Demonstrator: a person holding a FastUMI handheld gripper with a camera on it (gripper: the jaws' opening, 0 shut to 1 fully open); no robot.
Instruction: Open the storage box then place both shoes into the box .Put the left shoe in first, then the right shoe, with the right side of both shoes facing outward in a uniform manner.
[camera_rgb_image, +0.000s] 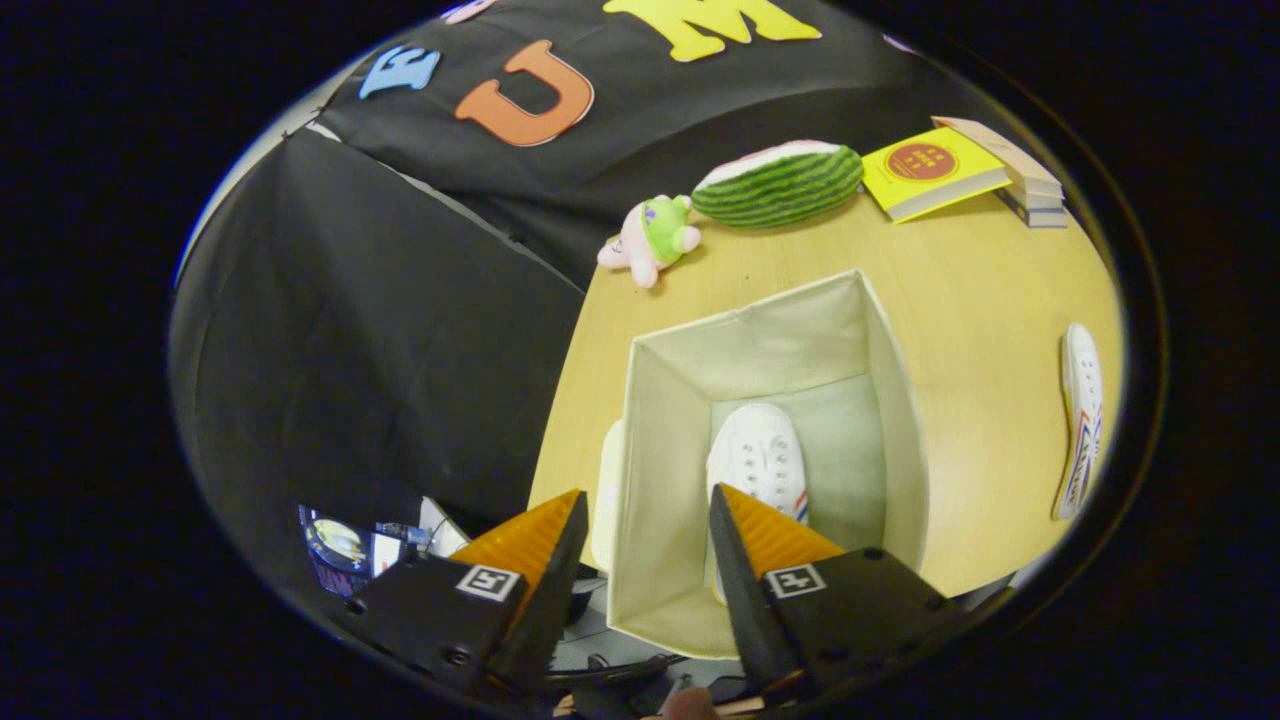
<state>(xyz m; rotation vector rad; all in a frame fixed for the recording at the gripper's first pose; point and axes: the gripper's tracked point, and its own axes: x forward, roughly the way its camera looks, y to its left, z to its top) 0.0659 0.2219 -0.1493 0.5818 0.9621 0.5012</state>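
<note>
Gripper: hand-held gripper (648, 505) hung above the near wall of the storage box, its two orange fingers (530, 540) spread apart and gripping nothing, one finger outside the box and the other over its inside.
Storage box: pale fabric storage box (655, 470) stood open on the table, top uncovered, just ahead of and beneath the fingers.
First shoe: white shoe (760, 455) lay on the box floor, toe pointing away, red and blue stripes along its side; its heel end sat hidden behind the right-hand finger.
Second shoe: other white shoe (1080, 420) rested on its side out on the table, well apart from the box, off to the right.
Surface: light wooden table (980, 320), smooth and yellowish, carried the box near its front edge.
Far end of table: pink and green plush toy (655, 238) beside a watermelon-patterned cushion (780, 183), then a yellow book (925, 170) atop a small stack of books (1030, 185).
Room: black cloth wall (380, 320) closed in the booth behind and beside the table.
</note>
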